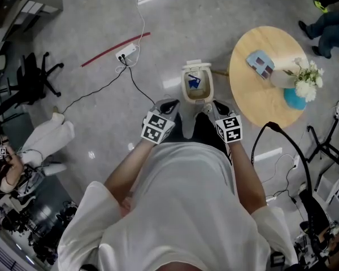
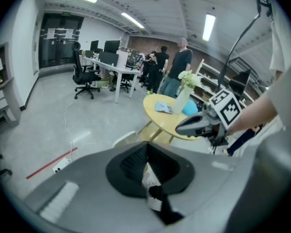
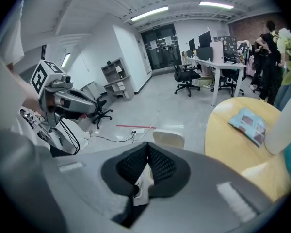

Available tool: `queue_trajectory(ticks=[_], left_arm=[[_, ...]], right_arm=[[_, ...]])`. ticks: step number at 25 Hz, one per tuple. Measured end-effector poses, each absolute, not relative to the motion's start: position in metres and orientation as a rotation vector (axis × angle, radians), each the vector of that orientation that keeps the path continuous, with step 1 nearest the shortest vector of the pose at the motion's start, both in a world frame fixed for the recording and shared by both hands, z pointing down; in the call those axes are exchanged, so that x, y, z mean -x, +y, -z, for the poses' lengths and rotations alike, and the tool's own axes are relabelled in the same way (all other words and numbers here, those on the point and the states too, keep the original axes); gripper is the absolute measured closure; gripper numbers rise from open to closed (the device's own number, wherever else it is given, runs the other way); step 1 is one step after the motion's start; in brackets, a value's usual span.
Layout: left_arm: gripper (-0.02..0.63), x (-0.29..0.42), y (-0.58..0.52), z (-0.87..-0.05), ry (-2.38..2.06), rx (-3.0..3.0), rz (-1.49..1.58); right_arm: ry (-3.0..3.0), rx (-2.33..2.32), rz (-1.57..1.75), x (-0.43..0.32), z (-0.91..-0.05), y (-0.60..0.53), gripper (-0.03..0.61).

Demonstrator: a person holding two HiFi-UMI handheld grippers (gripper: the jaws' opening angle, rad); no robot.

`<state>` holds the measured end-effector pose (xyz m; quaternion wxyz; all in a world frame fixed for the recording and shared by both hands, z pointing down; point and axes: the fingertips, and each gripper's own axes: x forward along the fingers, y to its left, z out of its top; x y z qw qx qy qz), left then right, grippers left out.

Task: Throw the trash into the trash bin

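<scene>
The cream trash bin (image 1: 196, 84) stands open on the floor just ahead of me, with something blue inside. It also shows as a pale rim (image 3: 169, 140) beyond the right jaws. My left gripper (image 1: 169, 106) and right gripper (image 1: 218, 108) hang side by side just short of the bin. Between them lies a dark and pale bundle (image 1: 206, 130); I cannot tell what it is. In the left gripper view the gripper (image 2: 146, 147) is shut on thin white trash (image 2: 150, 179) with a black strip. The right gripper (image 3: 146, 153) pinches a white scrap (image 3: 143, 186) the same way.
A round wooden table (image 1: 254, 97) at the right carries a packet (image 1: 261, 64), a vase of white flowers (image 1: 305, 78) and a blue object. A power strip (image 1: 127, 52) with cables and a red strip (image 1: 114, 49) lie on the floor. Office chairs, desks and people stand farther off.
</scene>
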<state>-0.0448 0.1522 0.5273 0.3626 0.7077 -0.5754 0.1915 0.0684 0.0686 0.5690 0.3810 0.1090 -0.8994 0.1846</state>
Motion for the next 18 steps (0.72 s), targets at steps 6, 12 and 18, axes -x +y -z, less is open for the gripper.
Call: queue_trajectory(ticks=[6,12,18], left_arm=[[0.609,0.043,0.158,-0.508,-1.458,-1.864,-0.532],[0.609,0.042,0.159,-0.498,-1.458,-1.867,-0.491],[0.609,0.039,0.157,-0.489,-1.447,-1.909,-0.501]], right_arm=[[-2.308,-0.273,-0.447,-0.072,-0.552,0.072,0.577],[-2.323,-0.268,-0.431,-0.072,-0.539,0.077,0.577],[-2.335,-0.286,-0.437,-0.071,-0.529,0.078,0.577]])
